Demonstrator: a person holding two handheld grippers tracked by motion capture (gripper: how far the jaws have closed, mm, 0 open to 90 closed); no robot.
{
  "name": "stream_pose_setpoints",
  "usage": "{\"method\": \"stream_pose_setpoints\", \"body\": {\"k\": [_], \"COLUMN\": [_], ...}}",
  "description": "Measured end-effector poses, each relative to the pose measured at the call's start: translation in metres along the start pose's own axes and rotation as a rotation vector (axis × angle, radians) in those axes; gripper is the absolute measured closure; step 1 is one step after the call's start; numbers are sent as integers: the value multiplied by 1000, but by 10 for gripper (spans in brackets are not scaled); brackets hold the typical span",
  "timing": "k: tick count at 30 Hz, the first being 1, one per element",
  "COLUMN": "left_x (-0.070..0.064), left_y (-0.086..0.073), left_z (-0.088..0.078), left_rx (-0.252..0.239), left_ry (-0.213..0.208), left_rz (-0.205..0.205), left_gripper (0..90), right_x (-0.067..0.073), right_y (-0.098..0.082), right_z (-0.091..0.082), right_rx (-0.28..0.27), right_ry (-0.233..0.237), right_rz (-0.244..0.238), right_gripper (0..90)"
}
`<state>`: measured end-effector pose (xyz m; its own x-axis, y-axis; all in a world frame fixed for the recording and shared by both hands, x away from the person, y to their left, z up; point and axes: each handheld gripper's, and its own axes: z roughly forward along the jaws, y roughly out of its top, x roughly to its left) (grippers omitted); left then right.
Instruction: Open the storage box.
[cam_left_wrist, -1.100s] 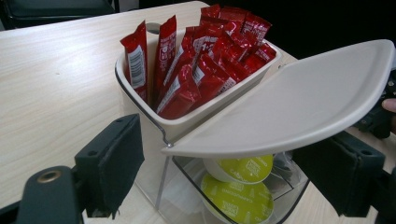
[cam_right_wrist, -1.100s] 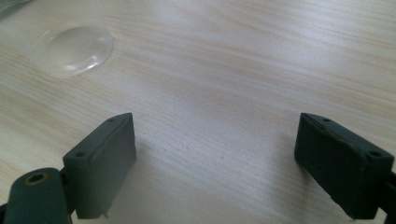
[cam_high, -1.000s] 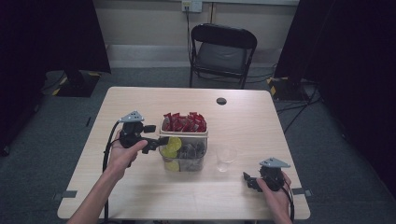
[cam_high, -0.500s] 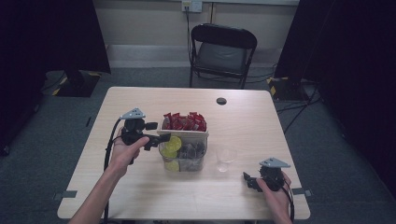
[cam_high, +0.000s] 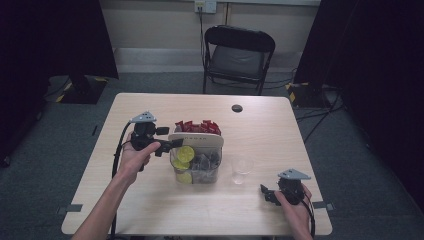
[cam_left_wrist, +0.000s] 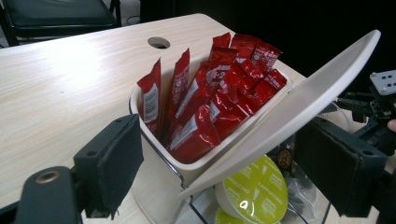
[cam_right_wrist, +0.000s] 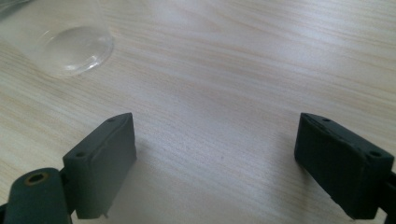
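In the high view, a pale wood-grain table (cam_high: 150, 210) is seen from above, with a black folding chair (cam_high: 235, 55) beyond it. Near the middle a clear plastic bin (cam_high: 197, 167) holds round green-topped pods (cam_high: 186, 153) and dark packets, and a white tray of glossy red sachets (cam_high: 197, 127) sits at its far side. The left gripper (cam_high: 172, 146) is held at the bin's left edge. A small clear cup (cam_high: 242, 169) stands just right of the bin. The right gripper (cam_high: 265, 192) is held low near the table's right front corner, well apart from the bin.

In the left gripper view, a smooth, curved white lid (cam_left_wrist: 299, 107) is seen tilted up over the pods, lying between the spread black jaws (neither pad can be seen pressing it). The upright, crinkled sachets are packed in the rounded tray (cam_left_wrist: 187, 170).

In the right gripper view, the jaws are spread wide over bare table, with nothing between them. The cup's round base sits at upper left.
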<state>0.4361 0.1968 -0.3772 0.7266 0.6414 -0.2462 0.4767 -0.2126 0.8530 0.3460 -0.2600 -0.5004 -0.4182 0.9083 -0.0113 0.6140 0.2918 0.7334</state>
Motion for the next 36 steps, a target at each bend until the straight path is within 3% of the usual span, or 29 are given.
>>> {"method": "stream_pose_setpoints", "body": {"k": [11,16,25,36], "left_x": [0,4,7,8], "left_y": [-5,-5,-6,-5], "left_z": [7,11,13,14], "left_rx": [12,-2,5,5], "left_ry": [33,29,55,45], "left_rz": [15,-15,-32,-42], "left_gripper": [177,181,222,217], "right_x": [0,0,0,0], "right_y": [0,0,0,0], "right_z": [0,0,0,0], "right_rx": [0,1,1,1], "right_ry": [1,2,2,2], "right_rz": [0,-3,-3,-3], "right_gripper": [119,116,116,116]}}
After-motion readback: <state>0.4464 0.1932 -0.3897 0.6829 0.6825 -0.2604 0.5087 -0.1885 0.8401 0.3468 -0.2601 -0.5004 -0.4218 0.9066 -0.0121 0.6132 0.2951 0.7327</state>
